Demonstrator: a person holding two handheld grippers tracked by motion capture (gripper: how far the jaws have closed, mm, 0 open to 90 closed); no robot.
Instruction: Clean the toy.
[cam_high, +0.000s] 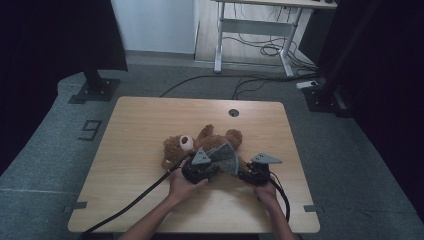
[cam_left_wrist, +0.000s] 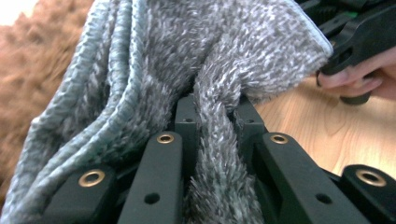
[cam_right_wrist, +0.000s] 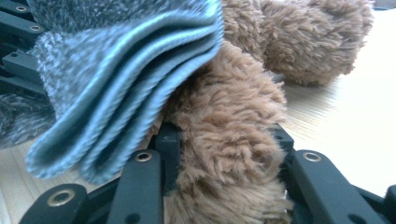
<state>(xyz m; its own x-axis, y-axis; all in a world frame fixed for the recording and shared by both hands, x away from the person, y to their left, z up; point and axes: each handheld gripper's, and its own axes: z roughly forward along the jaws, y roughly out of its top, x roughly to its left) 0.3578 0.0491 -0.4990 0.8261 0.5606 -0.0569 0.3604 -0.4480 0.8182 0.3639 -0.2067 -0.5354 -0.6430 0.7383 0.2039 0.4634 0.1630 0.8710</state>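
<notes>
- Forearms and hands come in from the bottom of the high view, each holding tongs, black cable trailing off each toward the near bench edge.
- Left tongs (cam_high: 200, 167) sit at the near side of the teddy bear (cam_high: 200, 145), grey three-cornered plate on top.
- Left gripper view: left tongs (cam_left_wrist: 215, 121) closed on a fold of the grey knit garment (cam_left_wrist: 205, 56); fuzzy inner side of the cloth is pinched between the two black jaws and hangs down between them.
- Same view: ribbed hem of the garment runs up the left side, brown fur behind it at far left; the other hand's fingers (cam_left_wrist: 350, 79) show at upper right, touching the cloth edge.
- Right tongs (cam_high: 256, 172) are just right of the left ones, near the bear's lower body.
- Right gripper view: right tongs (cam_right_wrist: 224, 135) gripping a brown furry limb of the teddy bear (cam_right_wrist: 224, 154), fur filling the gap between the jaws.
- Grey knit garment (cam_right_wrist: 126, 79) lies bunched over that limb from the upper left, ribbed hem in layered folds, touching the fur.
- Bear lies on its back around the middle of the wooden bench (cam_high: 130, 145), head to the left, pale muzzle up, garment over its lower half.
- Bench has a round cable hole (cam_high: 233, 112) near the far edge; grey floor (cam_high: 45, 150) around.
</notes>
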